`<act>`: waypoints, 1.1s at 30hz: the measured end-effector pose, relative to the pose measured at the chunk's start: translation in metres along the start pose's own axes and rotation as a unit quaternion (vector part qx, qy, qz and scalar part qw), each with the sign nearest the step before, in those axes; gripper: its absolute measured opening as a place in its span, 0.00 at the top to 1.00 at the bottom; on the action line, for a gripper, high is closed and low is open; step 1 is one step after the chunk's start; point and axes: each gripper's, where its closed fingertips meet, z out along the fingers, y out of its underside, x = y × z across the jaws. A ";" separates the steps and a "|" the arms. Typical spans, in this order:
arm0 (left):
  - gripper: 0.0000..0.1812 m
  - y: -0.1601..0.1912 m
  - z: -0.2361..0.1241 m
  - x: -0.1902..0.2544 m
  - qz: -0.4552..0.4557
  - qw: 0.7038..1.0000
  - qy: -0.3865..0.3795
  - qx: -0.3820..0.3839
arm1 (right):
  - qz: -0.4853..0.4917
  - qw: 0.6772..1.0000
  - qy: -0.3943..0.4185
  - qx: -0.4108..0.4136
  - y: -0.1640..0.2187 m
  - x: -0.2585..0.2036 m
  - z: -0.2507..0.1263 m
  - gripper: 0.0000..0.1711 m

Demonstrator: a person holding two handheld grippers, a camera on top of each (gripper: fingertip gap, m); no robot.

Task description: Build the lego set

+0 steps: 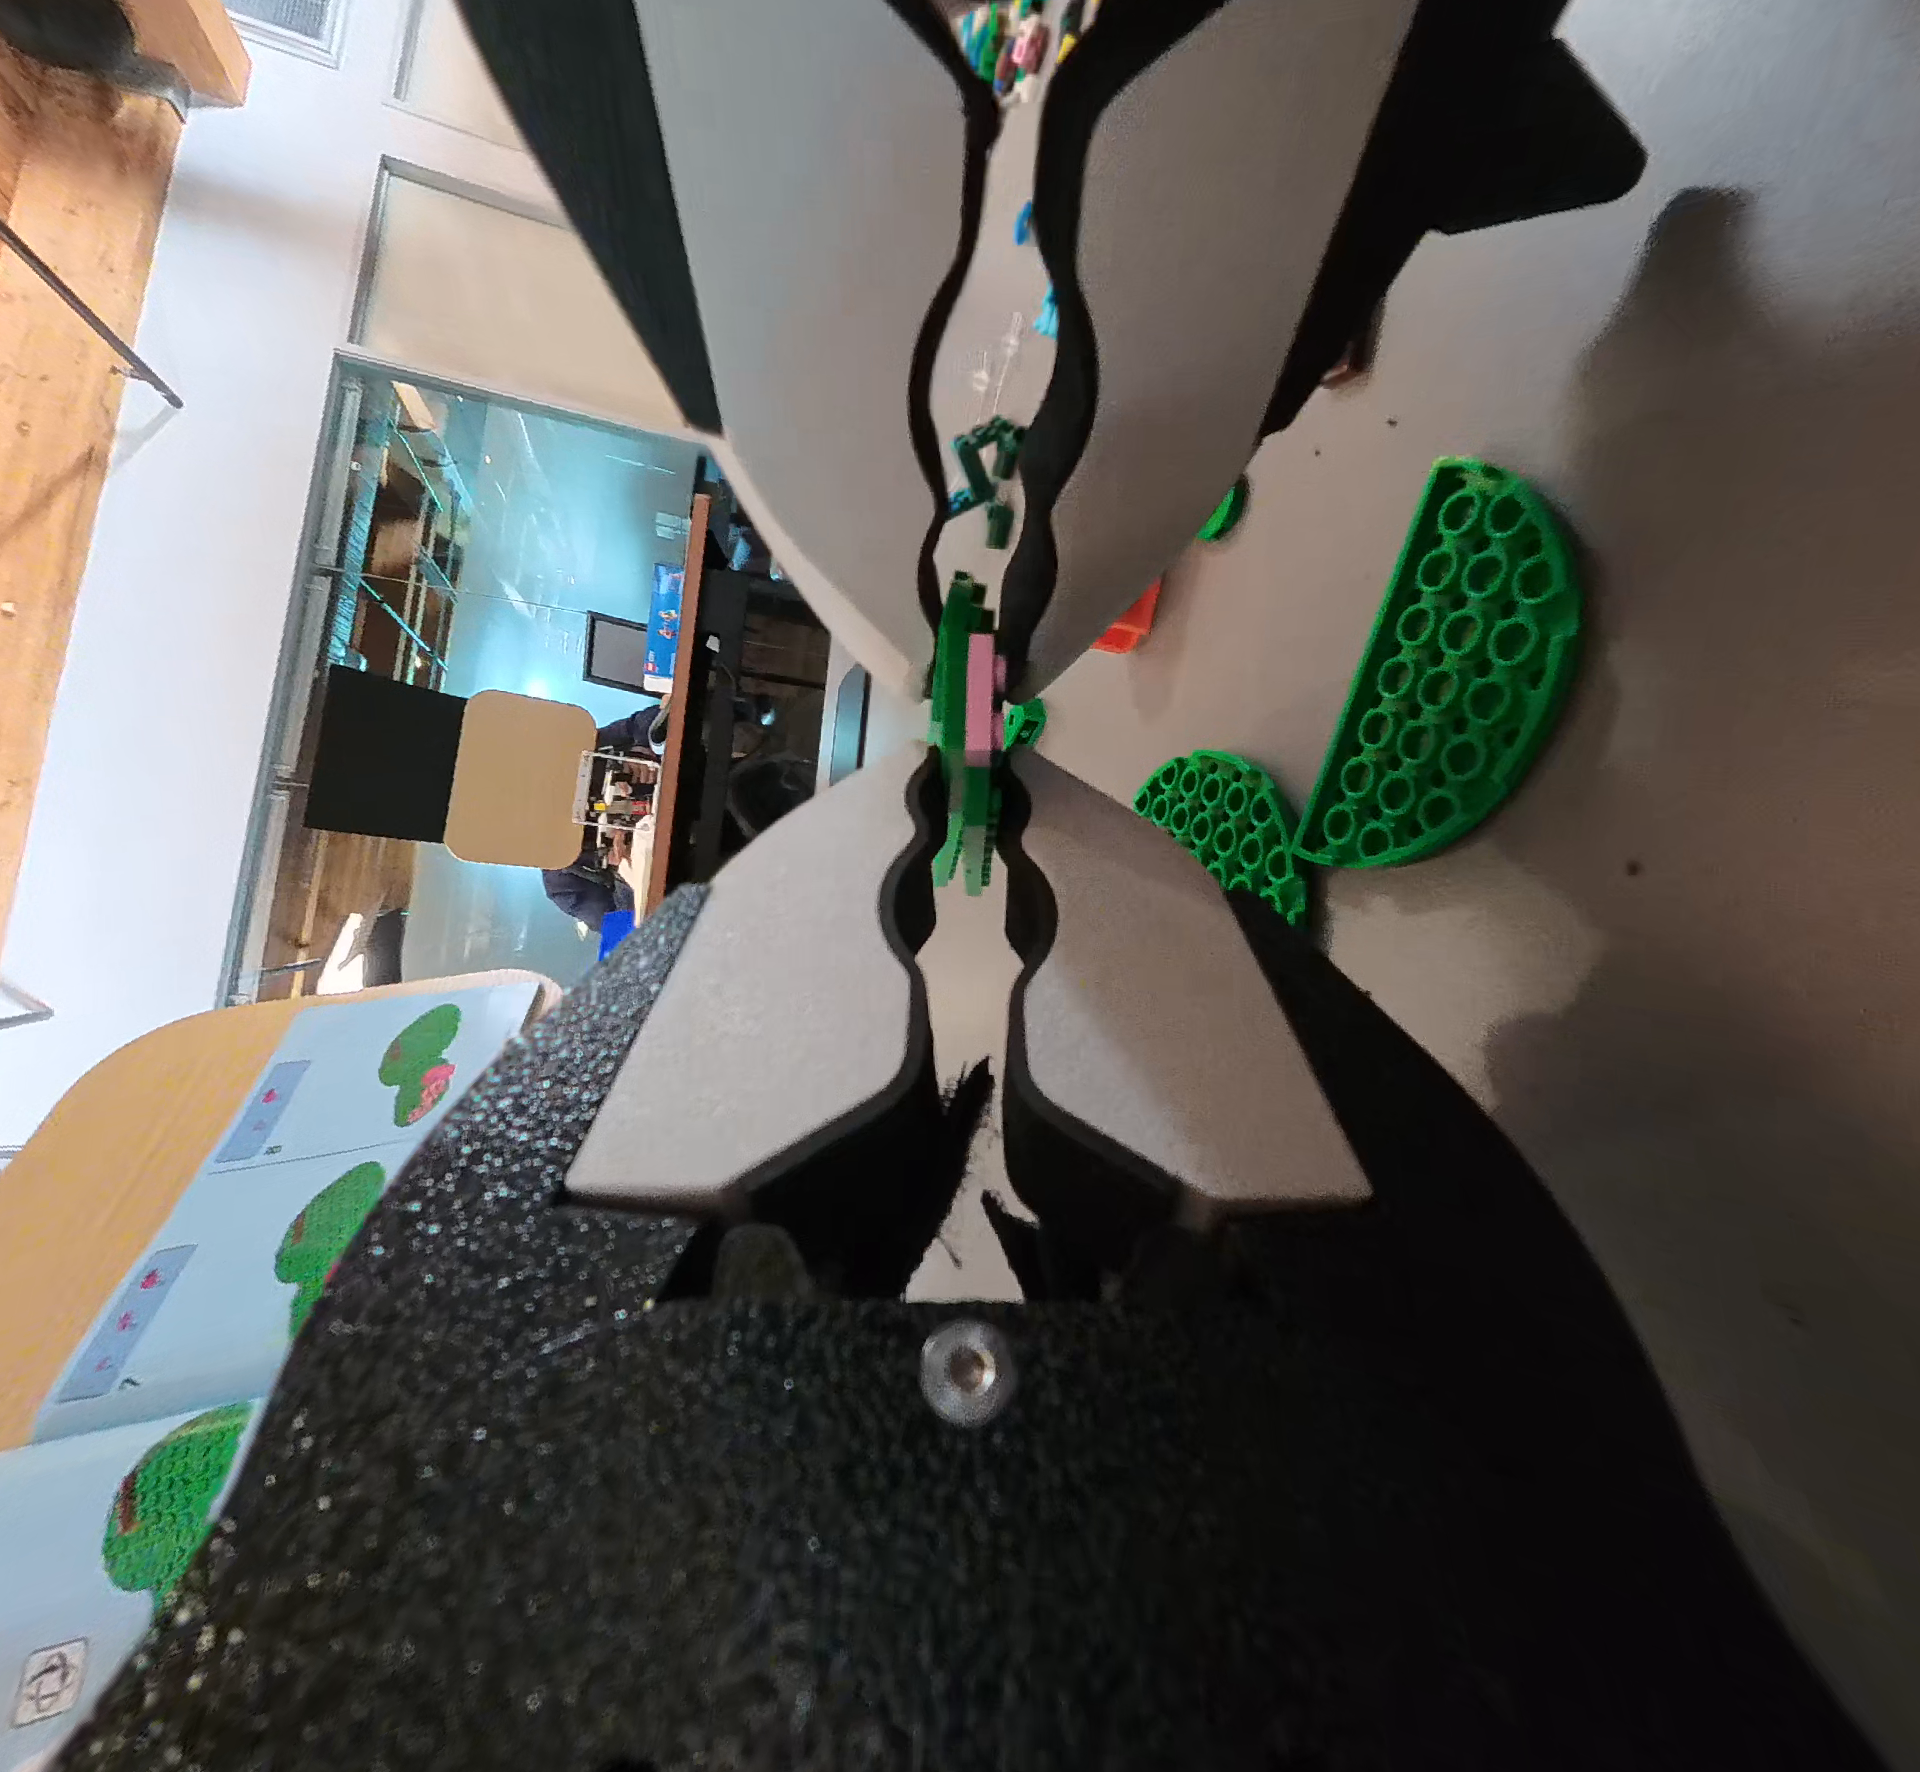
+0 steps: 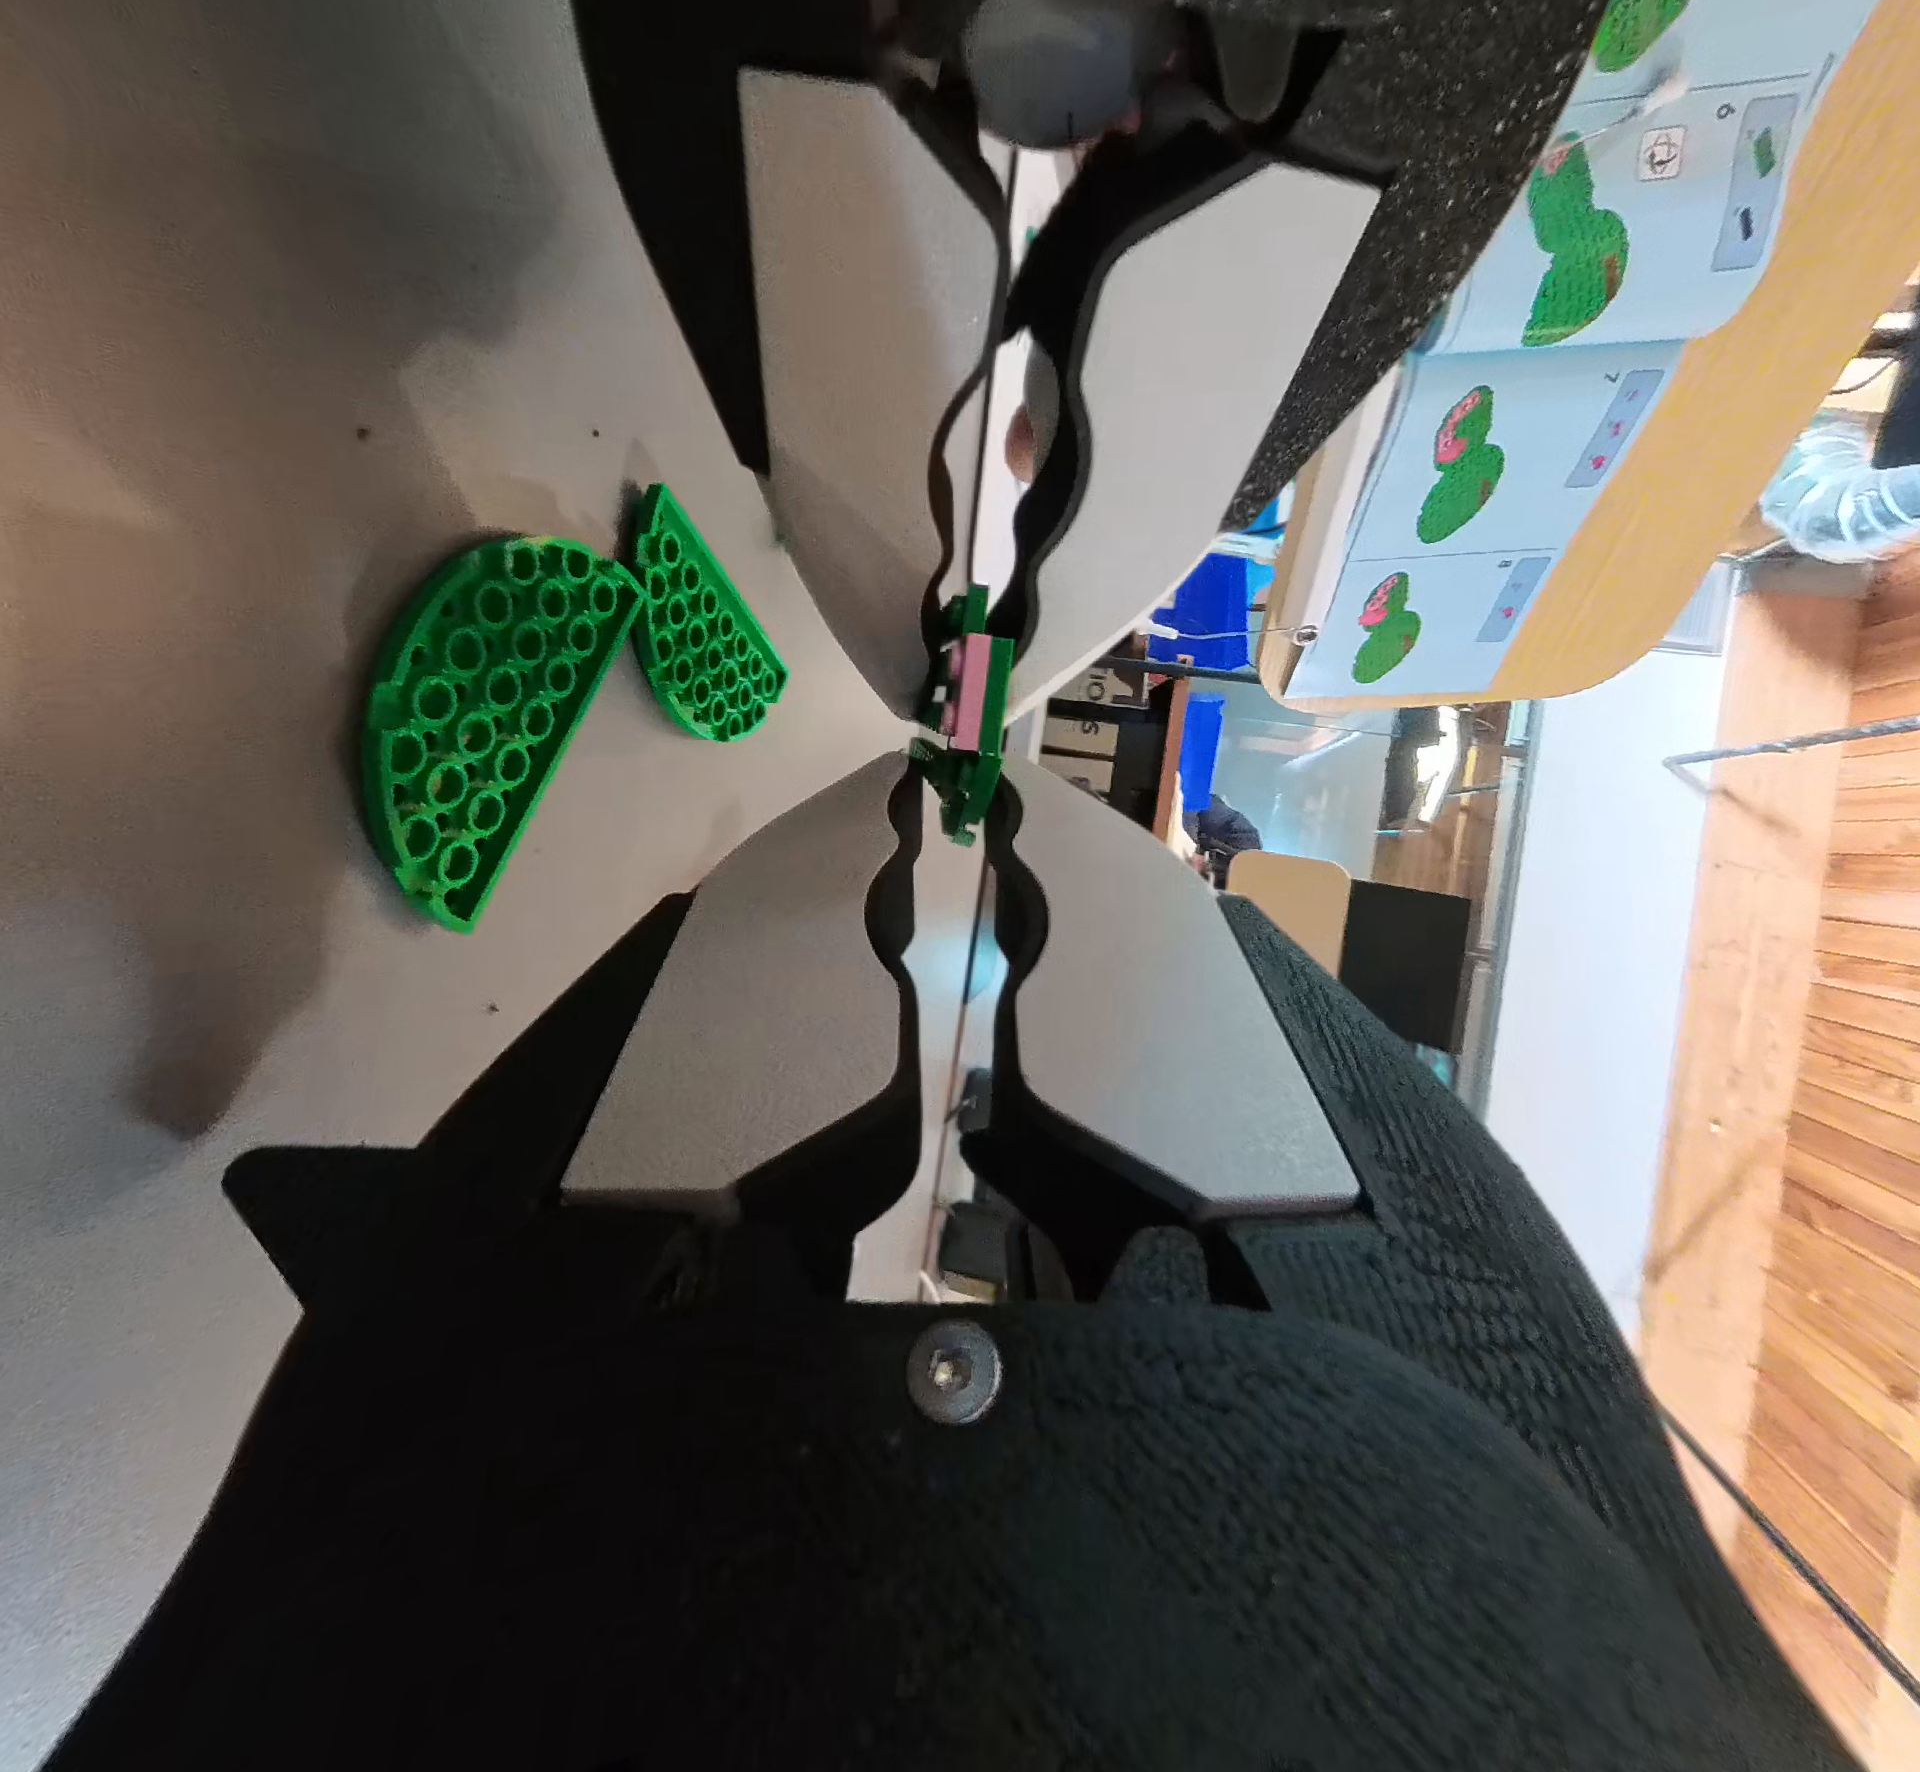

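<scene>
Both tools meet tip to tip, the left gripper (image 1: 966, 782) and right gripper (image 2: 961, 792) each nearly closed on the green-and-pink lego piece (image 1: 971, 714) between them — light, rigid, slippery, best pinched by its flat edges. Only the left wrist view shows loose bricks (image 1: 1013, 49) beyond the tips.

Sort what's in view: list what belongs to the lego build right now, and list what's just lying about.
In the job:
- left gripper and right gripper, both shut on the green and pink assembly
- instruction booklet

Lying about:
- large green half-round plate, underside up on the table
- small green half-round plate, beside it
- orange piece
- loose coloured bricks farther off
</scene>
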 end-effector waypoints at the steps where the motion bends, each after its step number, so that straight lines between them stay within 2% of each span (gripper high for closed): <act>1: 0.96 0.000 0.000 0.000 0.004 1.000 -0.002 0.000 | 0.002 1.000 -0.002 0.001 0.000 0.000 0.000 0.95; 15: 0.96 0.001 0.002 0.006 0.004 1.000 0.019 -0.007 | -0.015 1.000 -0.020 -0.007 0.001 -0.007 0.001 0.96; 24: 0.96 0.006 0.004 0.013 -0.046 0.997 0.054 -0.023 | -0.033 0.999 -0.024 -0.033 0.003 -0.011 0.005 0.92; 33: 0.96 0.005 0.004 0.014 -0.044 0.998 0.053 -0.012 | -0.002 0.998 -0.058 -0.021 0.002 -0.018 0.003 0.86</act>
